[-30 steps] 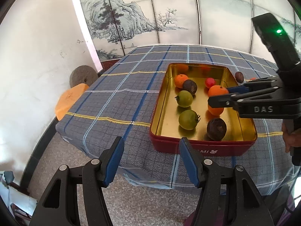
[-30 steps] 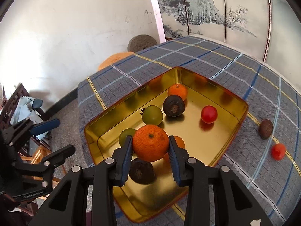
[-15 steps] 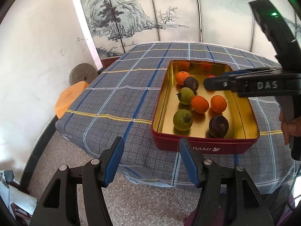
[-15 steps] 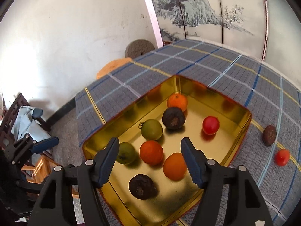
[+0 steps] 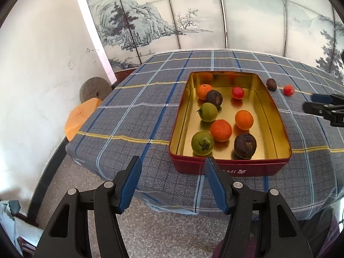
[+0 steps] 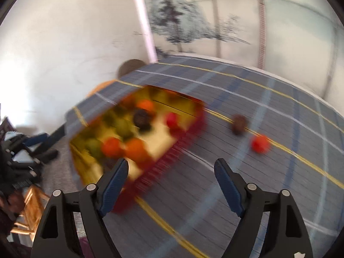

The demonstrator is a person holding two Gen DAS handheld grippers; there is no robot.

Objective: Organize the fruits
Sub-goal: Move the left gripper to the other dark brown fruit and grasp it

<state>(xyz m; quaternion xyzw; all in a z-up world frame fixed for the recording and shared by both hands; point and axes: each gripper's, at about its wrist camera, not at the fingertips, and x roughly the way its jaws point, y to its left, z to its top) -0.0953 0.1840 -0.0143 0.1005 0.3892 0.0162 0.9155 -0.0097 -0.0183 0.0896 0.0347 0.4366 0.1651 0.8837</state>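
Ahead of my right tool, whose empty jaws have just been opening, sits a small red tomato: light, smooth, bruisable, so I'd pinch its middle gently. My left tool hangs half-open, empty.

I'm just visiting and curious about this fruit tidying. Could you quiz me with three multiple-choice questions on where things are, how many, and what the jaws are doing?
1. Where does the small red fruit outside the tin lie?
A. on the tablecloth beside a dark fruit
B. on the floor
C. on the orange stool

2. How many green fruits are in the tin?
A. none
B. two
C. five

3. What do the right gripper's jaws hold?
A. an orange
B. a green fruit
C. nothing

Answers: 1 A, both lie on the cloth past the tin; 2 B, two green ones; 3 C, the jaws, just opening, stand empty.
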